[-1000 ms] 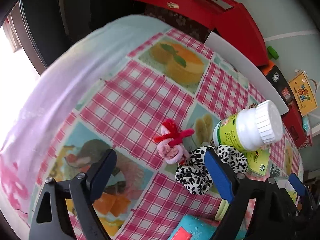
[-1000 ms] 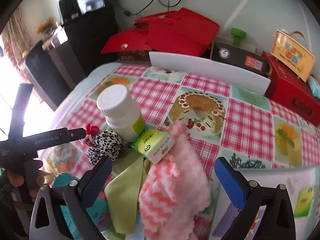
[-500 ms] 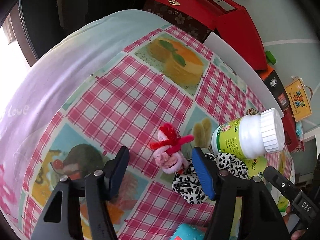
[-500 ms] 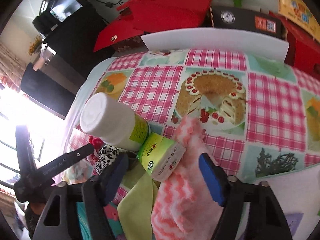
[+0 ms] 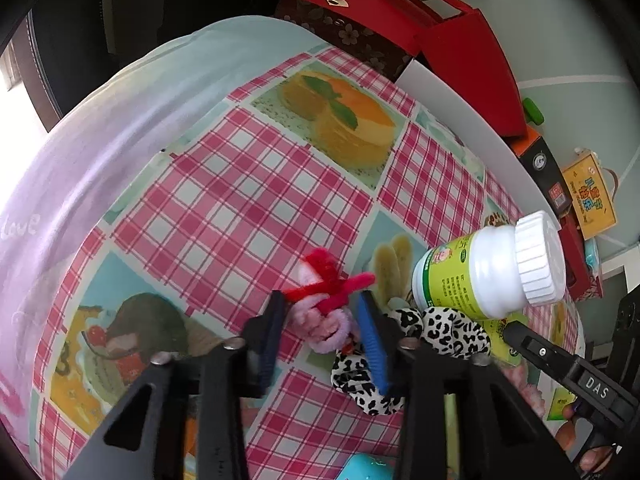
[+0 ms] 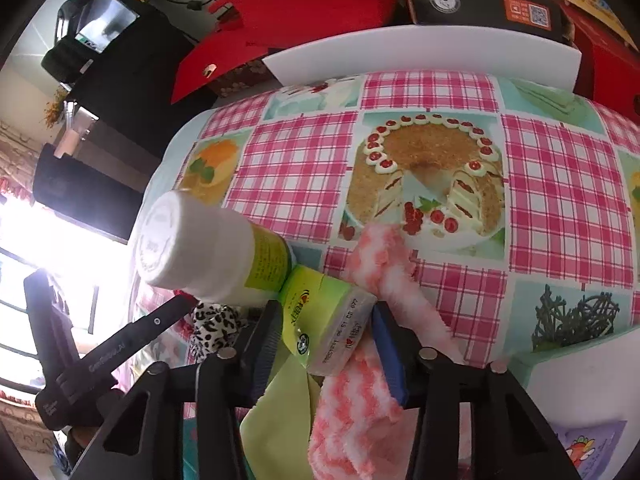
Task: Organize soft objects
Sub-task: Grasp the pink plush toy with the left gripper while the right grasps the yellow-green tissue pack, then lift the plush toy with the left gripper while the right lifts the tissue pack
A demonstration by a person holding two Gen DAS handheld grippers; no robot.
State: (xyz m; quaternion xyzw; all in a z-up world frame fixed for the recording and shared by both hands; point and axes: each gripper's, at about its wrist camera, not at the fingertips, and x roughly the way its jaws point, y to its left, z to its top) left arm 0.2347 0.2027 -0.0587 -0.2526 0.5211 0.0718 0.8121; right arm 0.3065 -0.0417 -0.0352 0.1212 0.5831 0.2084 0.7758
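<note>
We see the left tongs (image 5: 320,334) drawn narrow around the pink and red pipe-cleaner toy (image 5: 324,304), one pad on each side of it; whether the pads actually press it we cannot tell. The toy lies on the checked counter (image 5: 240,200), just beside the leopard-print scrunchie (image 5: 404,344), which sits partly behind the blue pad. A white bottle (image 5: 492,272) with a green label leans over the scrunchie, its ribbed cap pointing right.

In the right wrist view, the right tongs (image 6: 324,344) stand narrow on either side of the green tissue pack (image 6: 326,328); the blue pad looks to touch the pack's right edge, while the dark pad's contact is unclear. The pack rests against the base of the white bottle (image 6: 208,252), and the pink and white fluffy cloth (image 6: 372,364) runs under and past it towards the printed cake on the counter (image 6: 560,208). A pale green cloth (image 6: 280,416) lies below the pack. The scrunchie (image 6: 212,328) shows left of the dark pad. A white board (image 6: 420,52) stands along the counter's far edge, with red boxes (image 6: 304,4) behind.
</note>
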